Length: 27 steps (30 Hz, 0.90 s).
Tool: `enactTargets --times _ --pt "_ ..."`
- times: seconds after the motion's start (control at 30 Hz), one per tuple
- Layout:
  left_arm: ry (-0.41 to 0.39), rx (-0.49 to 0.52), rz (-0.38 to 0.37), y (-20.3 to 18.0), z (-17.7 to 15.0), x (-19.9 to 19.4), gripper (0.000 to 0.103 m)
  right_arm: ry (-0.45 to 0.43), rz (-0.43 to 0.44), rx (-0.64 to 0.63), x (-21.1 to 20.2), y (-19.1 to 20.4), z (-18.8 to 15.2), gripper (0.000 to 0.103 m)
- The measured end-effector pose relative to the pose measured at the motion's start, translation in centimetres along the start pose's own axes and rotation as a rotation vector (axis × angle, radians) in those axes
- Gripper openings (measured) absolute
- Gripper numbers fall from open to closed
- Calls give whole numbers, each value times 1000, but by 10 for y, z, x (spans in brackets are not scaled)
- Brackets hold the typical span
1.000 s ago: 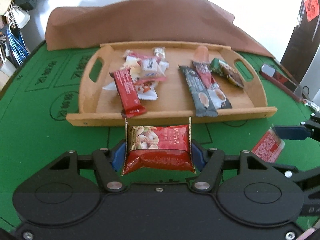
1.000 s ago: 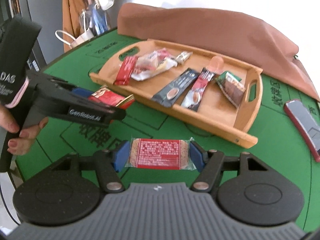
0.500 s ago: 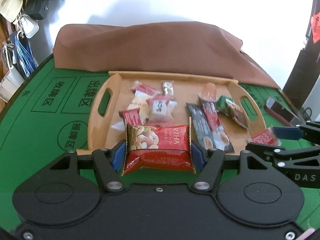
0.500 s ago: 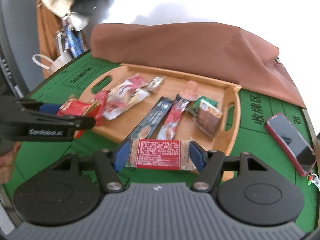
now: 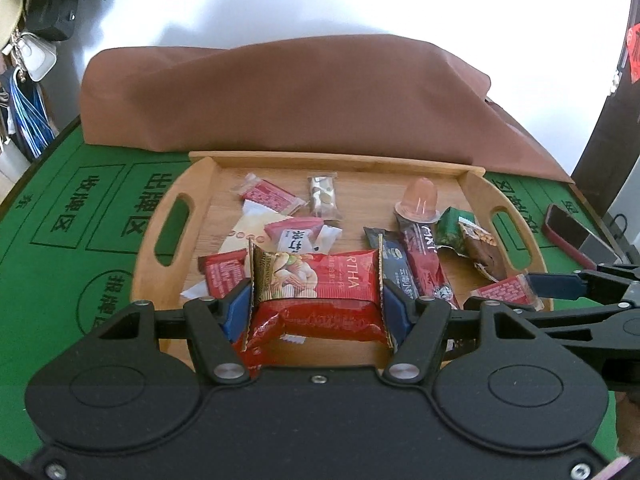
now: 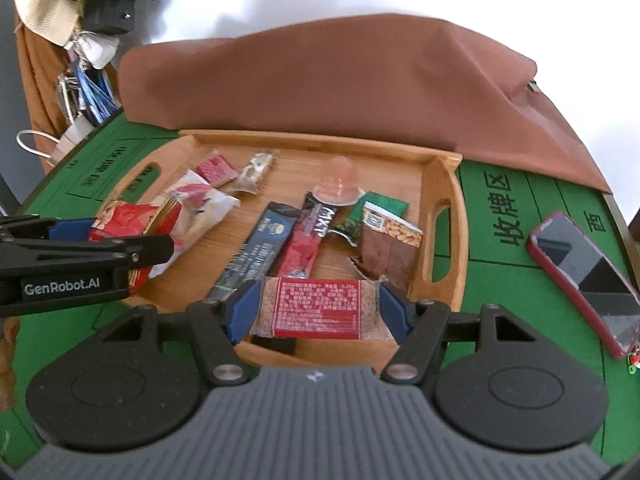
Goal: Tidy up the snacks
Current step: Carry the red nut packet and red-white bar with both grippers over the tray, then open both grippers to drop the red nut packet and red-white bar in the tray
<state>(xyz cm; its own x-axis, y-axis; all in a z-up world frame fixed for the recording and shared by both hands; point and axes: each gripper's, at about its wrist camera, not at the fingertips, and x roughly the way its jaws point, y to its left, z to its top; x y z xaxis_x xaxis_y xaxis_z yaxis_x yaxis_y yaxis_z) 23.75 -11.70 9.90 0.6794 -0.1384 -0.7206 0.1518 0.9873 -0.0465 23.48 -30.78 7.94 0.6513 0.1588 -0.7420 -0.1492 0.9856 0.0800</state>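
Observation:
A wooden tray [image 5: 160, 264] [image 6: 440, 184] with handles lies on the green table and holds several snack packets. My left gripper [image 5: 316, 300] is shut on a red nut packet [image 5: 320, 288], held over the tray's near left part. My right gripper [image 6: 316, 308] is shut on a clear bar with a red label [image 6: 316, 306], above the tray's near edge. In the left wrist view the right gripper [image 5: 516, 294] comes in from the right with the bar [image 5: 502, 290]. In the right wrist view the left gripper [image 6: 120, 240] comes in from the left with the nut packet [image 6: 124, 220].
A brown cloth [image 5: 304, 92] [image 6: 344, 80] is heaped behind the tray. A red-cased phone [image 6: 580, 276] [image 5: 568, 236] lies on the green felt right of the tray. Bags and a hat [image 6: 44, 4] hang at the far left. Dark coffee sticks [image 6: 260, 248] and a jelly cup [image 5: 418, 200] lie in the tray.
Both grippers have moved forward from the felt in front of the tray to over its near part, each still holding its packet. The right gripper's view has rolled level with the tray.

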Motion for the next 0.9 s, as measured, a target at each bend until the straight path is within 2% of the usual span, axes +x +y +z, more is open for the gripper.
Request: enactTargets --times 0.17,0.63,0.9 --pt "16 -2 -1 -2 -1 14 65 11 -15 12 11 -5 0 70" --pt "-9 44 15 -9 -5 25 66 26 -23 4 26 -5 -2 72" --pt "2 33 21 -8 -5 27 73 21 -40 -3 28 -6 -4 76"
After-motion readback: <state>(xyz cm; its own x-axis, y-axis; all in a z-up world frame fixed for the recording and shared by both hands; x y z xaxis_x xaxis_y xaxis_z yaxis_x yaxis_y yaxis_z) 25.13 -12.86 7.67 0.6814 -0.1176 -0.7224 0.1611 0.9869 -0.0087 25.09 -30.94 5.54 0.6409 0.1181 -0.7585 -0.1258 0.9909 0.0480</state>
